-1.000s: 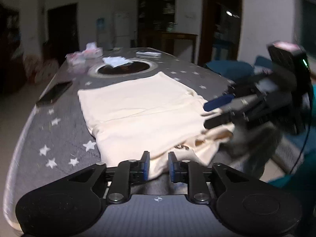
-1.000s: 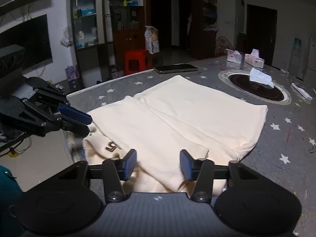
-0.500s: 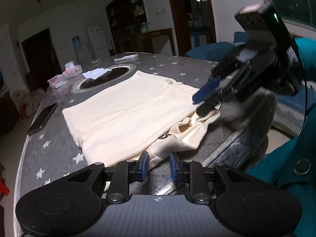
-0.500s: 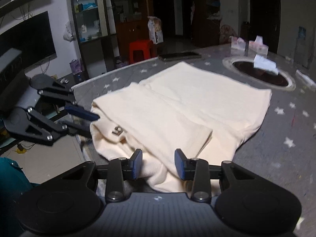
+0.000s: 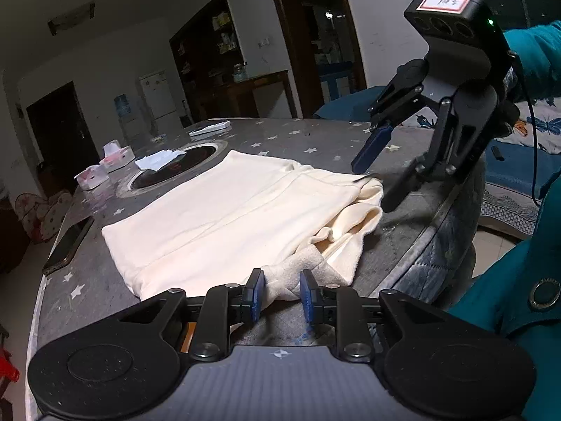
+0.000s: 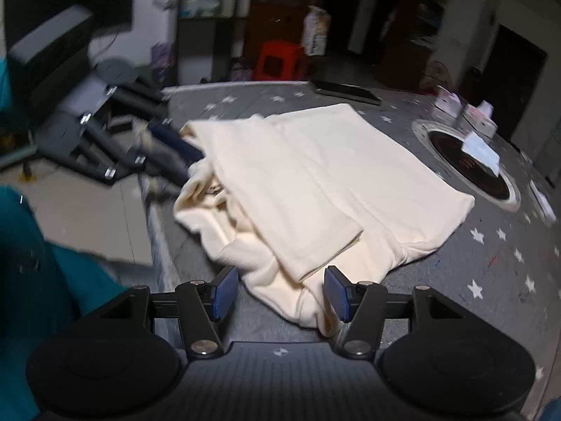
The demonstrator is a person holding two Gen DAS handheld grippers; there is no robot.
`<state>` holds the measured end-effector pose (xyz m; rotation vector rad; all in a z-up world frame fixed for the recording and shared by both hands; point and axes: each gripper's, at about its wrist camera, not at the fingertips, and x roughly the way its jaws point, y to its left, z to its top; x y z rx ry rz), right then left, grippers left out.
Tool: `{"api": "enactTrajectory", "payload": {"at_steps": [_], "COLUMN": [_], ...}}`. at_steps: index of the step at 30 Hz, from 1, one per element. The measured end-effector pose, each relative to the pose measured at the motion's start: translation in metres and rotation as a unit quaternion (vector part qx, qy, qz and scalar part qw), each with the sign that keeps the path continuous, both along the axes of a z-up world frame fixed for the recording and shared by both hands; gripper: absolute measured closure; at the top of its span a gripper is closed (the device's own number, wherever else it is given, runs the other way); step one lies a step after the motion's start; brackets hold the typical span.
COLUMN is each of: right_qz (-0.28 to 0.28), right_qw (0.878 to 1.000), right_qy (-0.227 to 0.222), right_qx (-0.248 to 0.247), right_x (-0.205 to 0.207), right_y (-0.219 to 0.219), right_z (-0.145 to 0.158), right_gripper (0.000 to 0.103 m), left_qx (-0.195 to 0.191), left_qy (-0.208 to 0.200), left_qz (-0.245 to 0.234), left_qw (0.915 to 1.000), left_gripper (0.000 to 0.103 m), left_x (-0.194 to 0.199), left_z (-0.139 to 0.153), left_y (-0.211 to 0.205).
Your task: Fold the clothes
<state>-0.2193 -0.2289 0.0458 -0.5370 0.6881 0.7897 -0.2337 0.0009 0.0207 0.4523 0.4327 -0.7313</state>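
A cream garment (image 5: 245,210) lies partly folded on the grey star-patterned table (image 5: 87,280); it also shows in the right wrist view (image 6: 315,182). My left gripper (image 5: 280,291) is partly closed with a bunched corner of the garment between its blue pads, at the table's near edge. My right gripper (image 6: 280,291) is open, its jaws either side of the garment's other near corner. In the left wrist view the right gripper (image 5: 375,179) hovers open over that corner. The left gripper (image 6: 168,151) appears blurred in the right wrist view.
A round black inset (image 5: 175,172) with a white tissue (image 5: 157,158) sits at the table's far end. Tissue boxes (image 5: 105,165) and a dark phone (image 5: 66,245) lie at the left side. A white remote (image 5: 210,128) lies far back. The table edge drops off near me.
My right gripper has opened wide and tilted down over its garment corner. My left gripper opened slightly while staying at its corner. The near hem has bunched up.
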Motion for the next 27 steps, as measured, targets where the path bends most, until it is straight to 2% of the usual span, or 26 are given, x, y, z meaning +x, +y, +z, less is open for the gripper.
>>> {"api": "enactTrajectory", "payload": {"at_steps": [8, 14, 19, 20, 21, 24, 27], "right_qz": [0.068, 0.079, 0.082, 0.082, 0.083, 0.084, 0.084], "right_qw": [0.995, 0.994, 0.993, 0.993, 0.993, 0.993, 0.993], "right_qy": [-0.042, -0.060, -0.065, -0.066, -0.067, -0.068, -0.070], "right_qx": [-0.055, -0.054, -0.049, -0.048, -0.048, -0.047, -0.042], "right_x": [-0.013, -0.013, -0.013, -0.013, -0.013, -0.013, -0.013], "right_y": [0.016, 0.020, 0.022, 0.022, 0.023, 0.022, 0.021], "right_z": [-0.011, -0.014, -0.015, -0.015, -0.014, -0.014, -0.015], "right_gripper": [0.042, 0.039, 0.039, 0.039, 0.039, 0.039, 0.038], "left_qx": [0.044, 0.066, 0.070, 0.070, 0.069, 0.063, 0.018], "left_qy": [-0.018, -0.034, -0.055, -0.059, -0.059, -0.061, -0.039], "left_qz": [-0.034, -0.043, -0.047, -0.050, -0.055, -0.060, -0.037], "left_qw": [0.9983, 0.9963, 0.9949, 0.9945, 0.9943, 0.9943, 0.9984], "left_gripper": [0.074, 0.062, 0.061, 0.066, 0.076, 0.092, 0.093], "left_x": [-0.009, -0.013, -0.014, -0.014, -0.012, -0.010, 0.001], "left_z": [0.001, 0.000, -0.005, -0.006, -0.008, -0.010, -0.001], "left_y": [0.003, 0.004, -0.003, -0.006, -0.008, -0.011, -0.004]}}
